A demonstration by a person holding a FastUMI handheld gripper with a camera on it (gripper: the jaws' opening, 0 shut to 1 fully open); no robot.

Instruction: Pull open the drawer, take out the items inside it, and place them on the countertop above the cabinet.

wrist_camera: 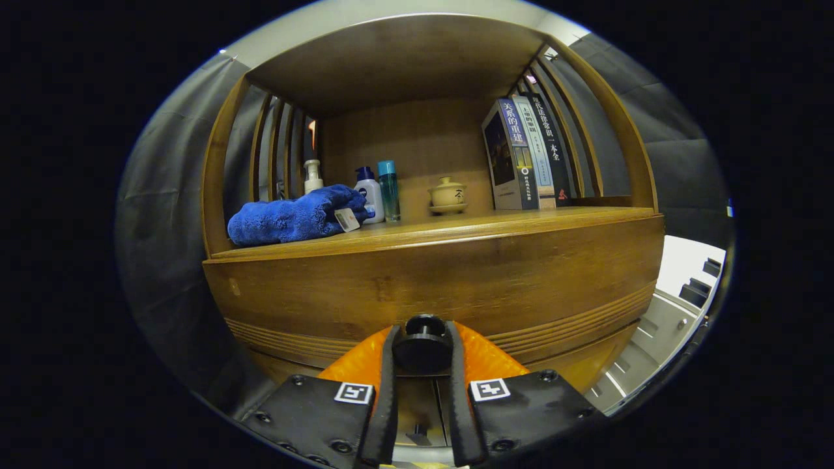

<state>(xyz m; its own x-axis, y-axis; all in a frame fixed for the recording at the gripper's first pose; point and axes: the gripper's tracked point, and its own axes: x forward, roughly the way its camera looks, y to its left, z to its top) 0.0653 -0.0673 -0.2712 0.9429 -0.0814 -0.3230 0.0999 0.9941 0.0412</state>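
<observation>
Worktop (456, 229) contents, left to right: blue towel (293, 218), pump bottle (313, 174), white bottle (371, 195), teal bottle (389, 189), lidded cup (447, 194), upright books (528, 153). Below the worktop, the drawer (443, 280) front faces the fingers, apparently closed. Its round black knob (423, 345) sits between the fingertips of the gripper (422, 348); both fingers (389, 365) are clenched against its sides, grasping it.
</observation>
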